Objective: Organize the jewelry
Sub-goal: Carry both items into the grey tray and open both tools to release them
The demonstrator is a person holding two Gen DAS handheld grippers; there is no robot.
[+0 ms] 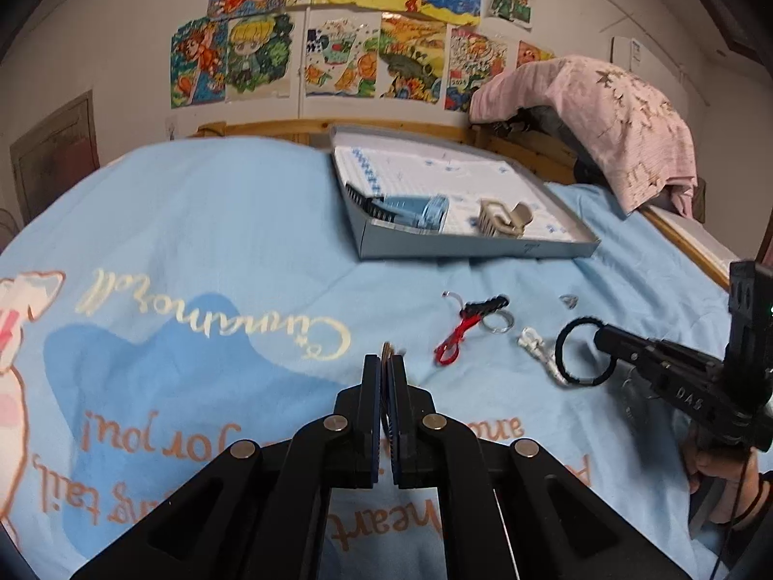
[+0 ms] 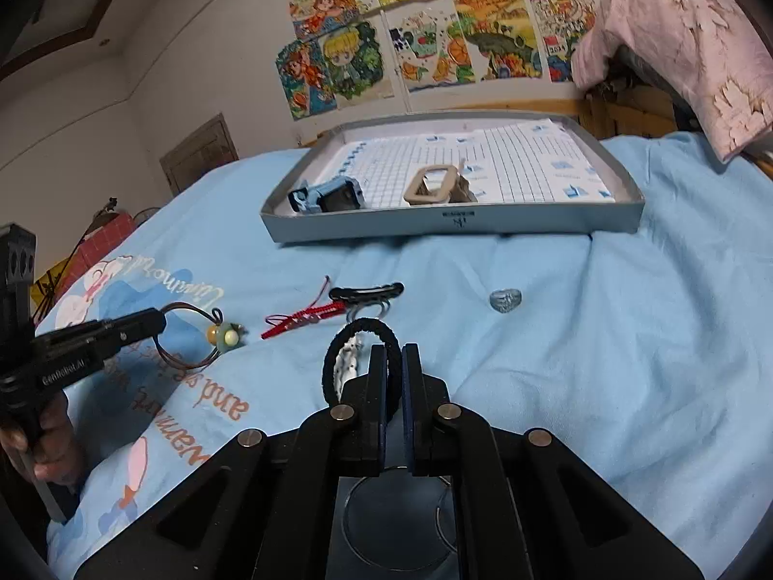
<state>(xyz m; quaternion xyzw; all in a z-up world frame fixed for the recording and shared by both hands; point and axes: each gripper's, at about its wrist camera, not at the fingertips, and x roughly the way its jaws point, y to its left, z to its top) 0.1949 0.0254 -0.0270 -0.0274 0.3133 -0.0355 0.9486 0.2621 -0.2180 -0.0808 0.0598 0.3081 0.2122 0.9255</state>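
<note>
My left gripper [image 1: 385, 362] is shut on a thin brown cord bracelet [image 2: 186, 338] with a green and yellow bead charm [image 2: 226, 336], held just above the blue bedsheet. My right gripper [image 2: 394, 355] is shut on a black hair tie [image 2: 338, 343], which also shows in the left wrist view [image 1: 563, 338]. A grey tray [image 1: 464, 247] at the back holds a blue hair claw [image 1: 425, 212] and a beige hair claw [image 1: 502, 220]. On the sheet lie a red cord [image 1: 454, 338], a black clip [image 1: 485, 307], a white beaded piece [image 1: 536, 345] and a silver ring [image 2: 505, 299].
A pink cloth [image 1: 623, 116] drapes over something at the back right. A wooden bed frame [image 1: 270, 128] runs behind the tray. Drawings [image 1: 338, 48] cover the wall. A clear ring [image 1: 500, 324] lies beside the black clip.
</note>
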